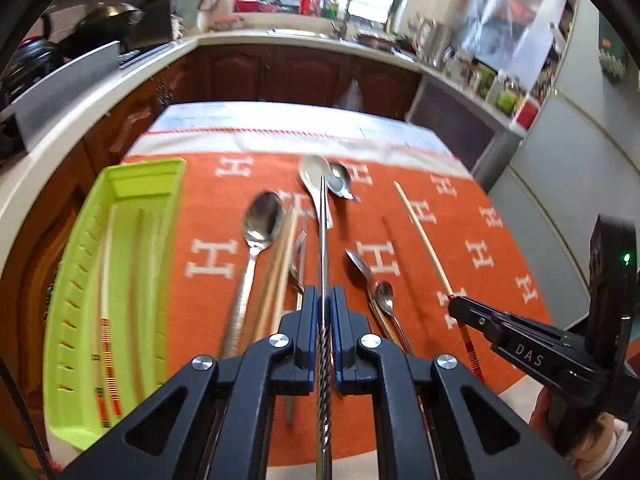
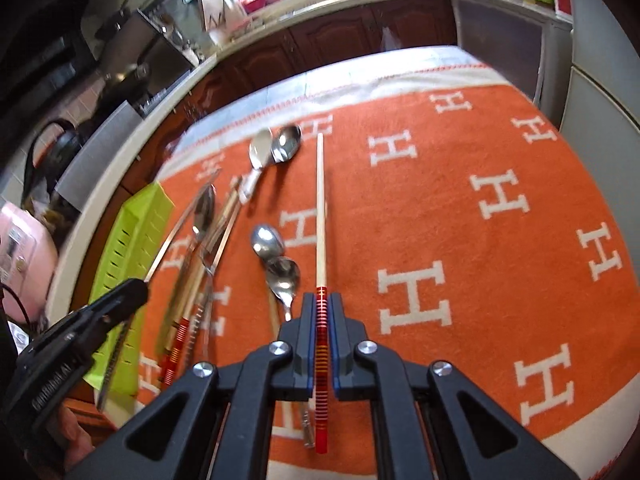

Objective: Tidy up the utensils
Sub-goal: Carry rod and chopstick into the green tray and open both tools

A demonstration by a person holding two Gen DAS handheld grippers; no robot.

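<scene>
My left gripper (image 1: 324, 292) is shut on a steel chopstick (image 1: 323, 232) with a twisted handle, which hangs above the orange cloth (image 1: 400, 208) and points away from me. My right gripper (image 2: 322, 298) is shut on the red-banded end of a cream chopstick (image 2: 320, 208); it also shows in the left wrist view as the right gripper (image 1: 456, 306). The green tray (image 1: 144, 166) lies at the cloth's left edge with chopsticks (image 1: 106, 280) inside. On the cloth lie a large steel spoon (image 1: 262, 220), a white ceramic spoon (image 1: 314, 172), two small spoons (image 1: 385, 296) and wooden chopsticks (image 1: 280, 264).
Past the table's far edge run a kitchen counter (image 1: 280, 36) and brown cabinets (image 1: 304, 76). A grey fridge (image 1: 572, 152) stands to the right. The cloth's right half (image 2: 500, 160) carries no utensils. A hand (image 2: 72, 436) holds the left gripper (image 2: 138, 286).
</scene>
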